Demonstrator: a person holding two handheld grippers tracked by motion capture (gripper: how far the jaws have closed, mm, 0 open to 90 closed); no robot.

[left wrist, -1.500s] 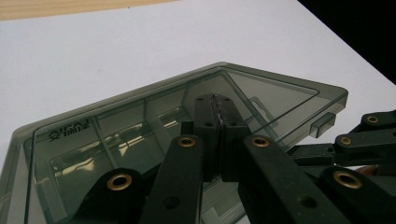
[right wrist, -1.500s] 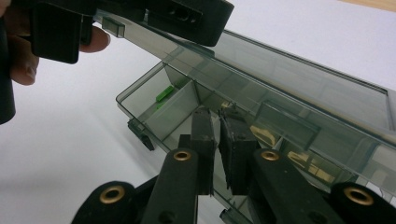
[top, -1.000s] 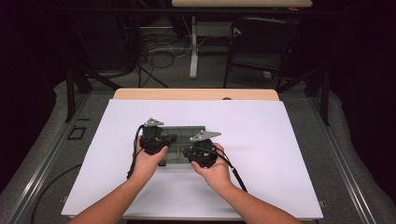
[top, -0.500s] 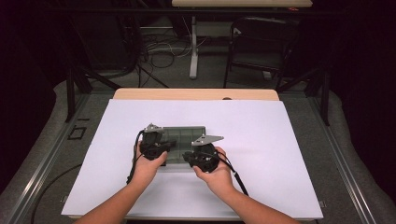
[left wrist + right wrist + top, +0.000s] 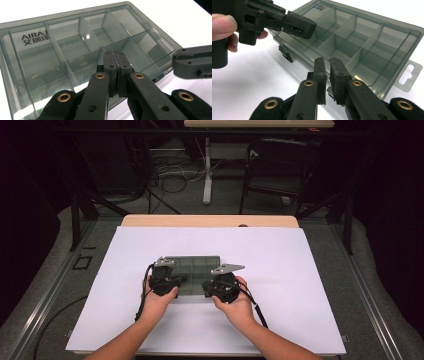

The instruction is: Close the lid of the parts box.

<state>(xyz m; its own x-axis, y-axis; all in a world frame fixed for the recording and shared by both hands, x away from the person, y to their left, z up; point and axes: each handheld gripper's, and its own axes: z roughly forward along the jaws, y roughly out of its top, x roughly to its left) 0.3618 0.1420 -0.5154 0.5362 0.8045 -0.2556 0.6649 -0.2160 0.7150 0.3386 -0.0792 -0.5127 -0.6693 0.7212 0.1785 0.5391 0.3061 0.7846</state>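
Observation:
A smoky see-through compartment box (image 5: pixel 197 266) lies flat and closed on the white table sheet, with dividers visible through its lid (image 5: pixel 62 50) (image 5: pixel 364 40). My left gripper (image 5: pixel 180 280) (image 5: pixel 115 53) is shut with nothing between its pads, its tips over the lid near the box's front edge. My right gripper (image 5: pixel 206 287) (image 5: pixel 327 62) hovers at the same edge, to the right, with its pads a thin slit apart and nothing visible between them. A dark latch (image 5: pixel 286 55) sits on the box's front wall. Each gripper view shows the other gripper close by.
The white sheet (image 5: pixel 310 270) covers the table, with a wooden strip (image 5: pixel 210 221) at its far edge. Beyond the table stand a dark chair (image 5: pixel 280 165) and a white desk leg (image 5: pixel 207 170) among cables on the floor.
My left gripper has eased a little back toward the near edge of the box. The right gripper and the box have hardly moved.

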